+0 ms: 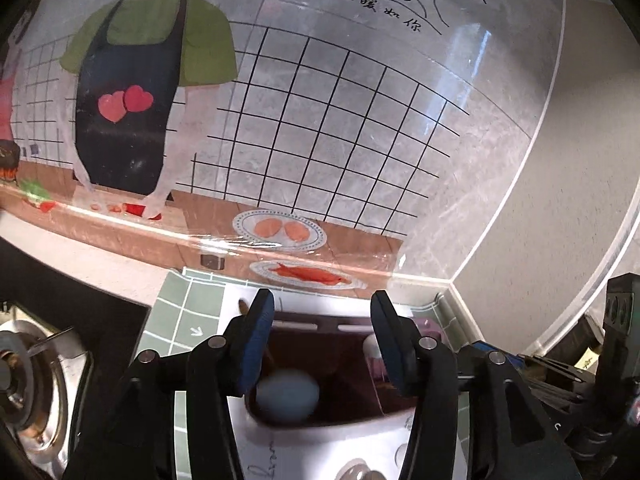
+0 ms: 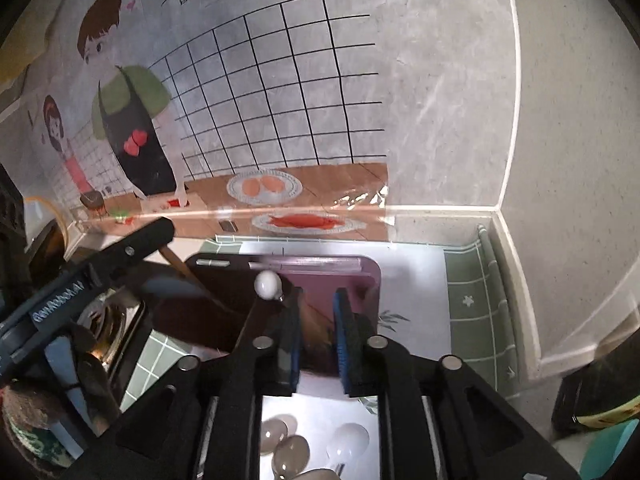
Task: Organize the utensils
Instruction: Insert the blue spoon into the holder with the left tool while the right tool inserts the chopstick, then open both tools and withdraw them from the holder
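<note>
Hovering over one purple holder (image 2: 352, 280), two grippers, left (image 1: 322, 334) and right (image 2: 318, 322), both parted, empty

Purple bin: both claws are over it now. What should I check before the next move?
1. Left claw empty: ok, jaws wide apart, nothing between the pads.
2. Right claw empty: ok, jaws a little apart, gripping nothing.
3. Purple bin upright on the green mat: ok.
4. Blue-grey rounded piece settled inside the bin: cannot tell, it is blurred.
5. White round-ended piece inside the bin: cannot tell, it shows near the far rim.
6. All utensils put away: not ok, clear spoons lie on the mat outside the bin.
</note>
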